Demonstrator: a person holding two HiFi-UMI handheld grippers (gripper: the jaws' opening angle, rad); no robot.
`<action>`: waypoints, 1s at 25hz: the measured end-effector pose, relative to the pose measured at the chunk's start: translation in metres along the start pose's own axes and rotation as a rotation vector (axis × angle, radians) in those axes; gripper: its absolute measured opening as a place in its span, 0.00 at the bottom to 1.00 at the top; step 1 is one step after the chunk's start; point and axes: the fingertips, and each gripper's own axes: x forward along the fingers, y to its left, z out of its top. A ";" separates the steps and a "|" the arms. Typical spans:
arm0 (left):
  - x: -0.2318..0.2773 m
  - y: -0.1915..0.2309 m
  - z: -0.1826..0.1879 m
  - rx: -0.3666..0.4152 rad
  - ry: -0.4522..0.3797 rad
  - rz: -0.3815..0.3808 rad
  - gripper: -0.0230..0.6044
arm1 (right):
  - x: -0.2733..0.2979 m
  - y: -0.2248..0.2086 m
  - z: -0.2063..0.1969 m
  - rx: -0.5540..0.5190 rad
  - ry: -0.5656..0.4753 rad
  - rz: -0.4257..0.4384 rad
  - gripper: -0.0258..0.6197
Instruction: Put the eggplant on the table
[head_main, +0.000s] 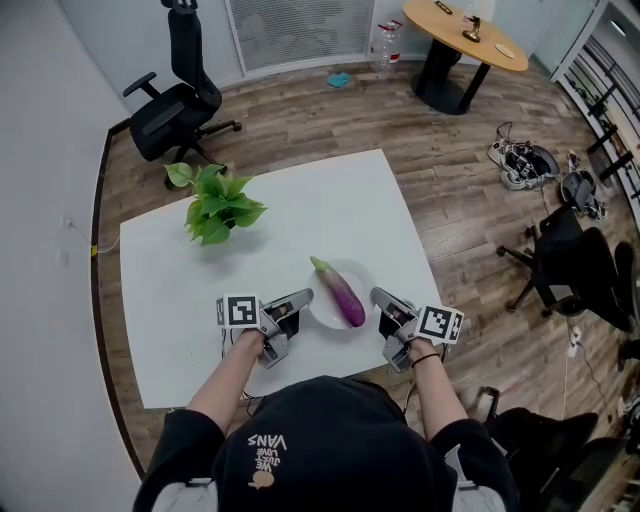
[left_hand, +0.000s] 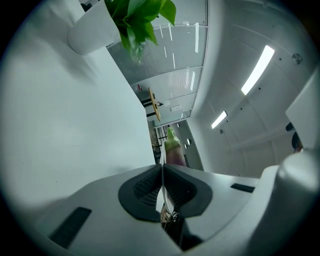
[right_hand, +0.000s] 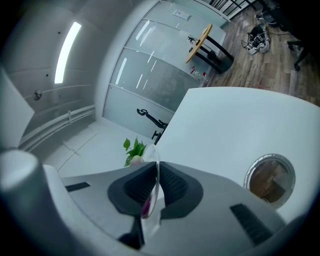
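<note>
White counter (head_main: 300, 210) fills the middle of the head view, and at its 6 o'clock edge sits a pale round plate (head_main: 322, 312) carrying the eggplant (head_main: 343, 295). The eggplant lies on the plate with its green stem toward 11 o'clock and its purple body toward 5 o'clock. From above, the left claw (head_main: 300, 299) meets the plate's rim at 9 o'clock and the right claw (head_main: 381, 297) meets it at 3 o'clock, but that view does not show how the pads sit.

The two gripper views settle it. In the left gripper view the left claw (left_hand: 162, 186) is nearly closed, its dark ribbed pads pinching the thin edge of the plate (left_hand: 163, 162), with the eggplant (left_hand: 174, 150) just beyond at 12 o'clock. In the right gripper view the right claw (right_hand: 155, 181) is likewise narrow and clamped on the plate's rim (right_hand: 153, 162), where a purple tint shows through.

I cannot tell from any view whether the plate rests on the counter or hangs just above it.

A leafy potted plant (head_main: 218, 205) stands at 10 o'clock from the plate. Only the right gripper view shows a round metal-rimmed opening (right_hand: 269, 180) in the counter, brown inside. Only the head view shows the black office chair (head_main: 175, 100) whole, at 11 o'clock past the counter.
</note>
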 end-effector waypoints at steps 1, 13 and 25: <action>0.002 0.003 0.001 -0.002 0.003 0.005 0.07 | 0.002 -0.003 0.001 0.004 0.001 -0.006 0.09; 0.012 0.028 0.006 -0.037 0.016 0.043 0.07 | 0.014 -0.031 0.000 0.020 0.025 -0.056 0.09; 0.017 0.047 0.006 -0.051 0.029 0.098 0.07 | 0.025 -0.047 -0.001 0.007 0.073 -0.093 0.09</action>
